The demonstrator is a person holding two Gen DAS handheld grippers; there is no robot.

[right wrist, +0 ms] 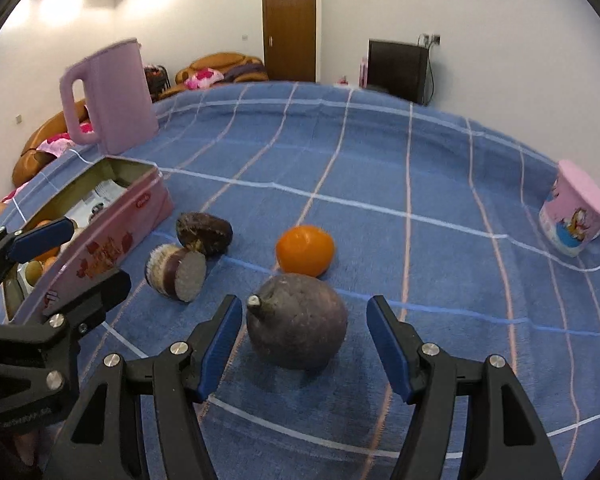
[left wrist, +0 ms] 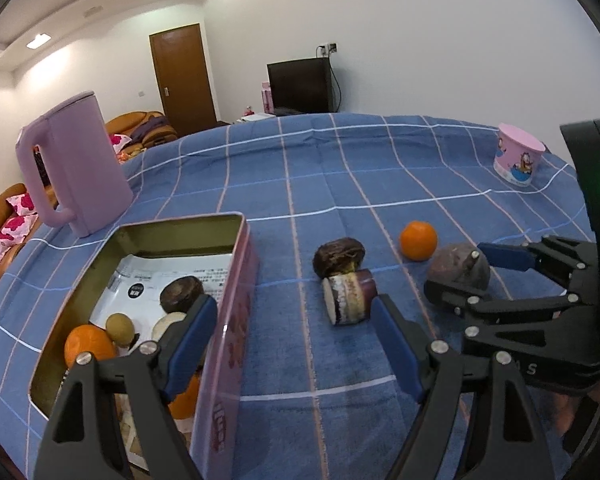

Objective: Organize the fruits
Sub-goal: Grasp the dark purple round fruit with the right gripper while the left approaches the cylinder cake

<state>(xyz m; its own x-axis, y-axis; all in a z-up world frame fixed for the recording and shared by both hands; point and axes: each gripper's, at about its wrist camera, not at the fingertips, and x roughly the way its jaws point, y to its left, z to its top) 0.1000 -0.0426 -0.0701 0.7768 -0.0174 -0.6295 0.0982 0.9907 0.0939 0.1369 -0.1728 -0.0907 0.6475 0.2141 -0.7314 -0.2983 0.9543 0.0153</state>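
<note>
1. right gripper (right wrist: 304, 348): jaws apart, blue pads on either side of the round dark purple fruit (right wrist: 298, 322), neither pad touching it; nothing held.
2. step in hand, as judged: seating those pads on the fruit. best done by closing across its widest part, clear of the stub at its top, since the rounded skin may roll on the cloth.
3. left gripper (left wrist: 296, 344): jaws wide and empty, one finger above the pink tin (left wrist: 236, 320), the other over bare cloth.
4. pink tin: rectangular metal, gold-toned inside, lying open; holds an orange, a small tan fruit, a dark fruit and printed paper.
5. loose on the blue checked cloth (right wrist: 440, 184): orange (right wrist: 305, 250), smooth and glossy; cut purple piece (right wrist: 178, 276), pale speckled face; dark wrinkled fruit (right wrist: 204, 232) touching it.
</note>
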